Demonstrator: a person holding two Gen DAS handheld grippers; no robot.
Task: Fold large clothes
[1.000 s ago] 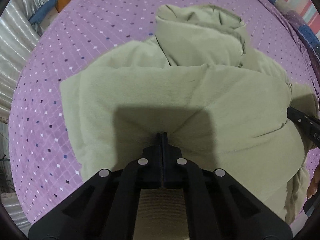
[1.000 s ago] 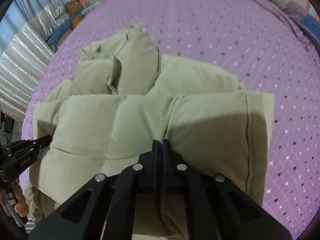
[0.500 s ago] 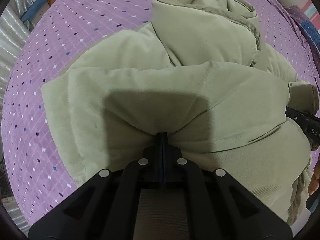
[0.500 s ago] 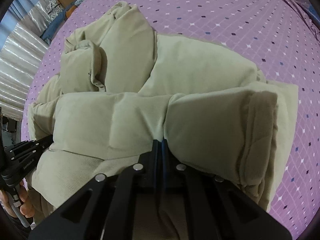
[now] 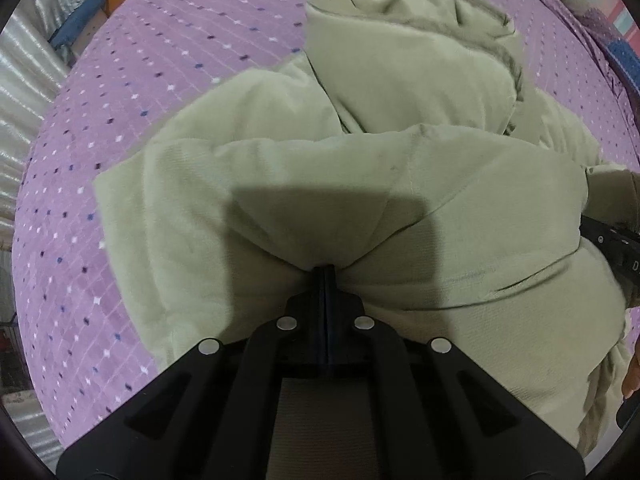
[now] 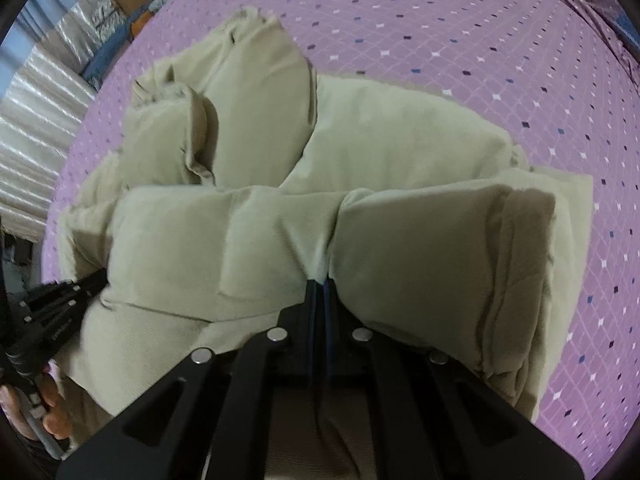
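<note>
The pale green padded jacket point(image 5: 400, 184) lies on the purple diamond-patterned bedspread point(image 5: 120, 128), and both pairs of tongs pinch its near hem. Compared with 1 second ago, the jacket fills more of both views and the gripped edge has curled up and over toward the hood point(image 5: 408, 52): the lower half now stands as a thick roll between the grippers and the hood. I judge this as the bottom-to-top fold partly carried out, with the hem not yet laid down on the upper body.

Left to right: the left gripper point(image 5: 325, 276) has its jaws pressed together on a bunched tuck of jacket fabric, creases radiating from the pinch. To the right of that pinch, at the far right edge of the left view, the black tip of the other tool sits against the jacket. The right gripper point(image 6: 319, 280) is likewise clamped on a fold of the hem, a thin sliver of cloth visible between its jaws.

Only the left view shows the hood's ribbed opening and the jacket's left edge resting on the bedspread. Only the right view shows the doubled right side panel point(image 6: 528, 264), the sleeve point(image 6: 172, 140) folded beside the hood, and the person's hand point(image 6: 48, 400) around the left tool's handle.
</note>
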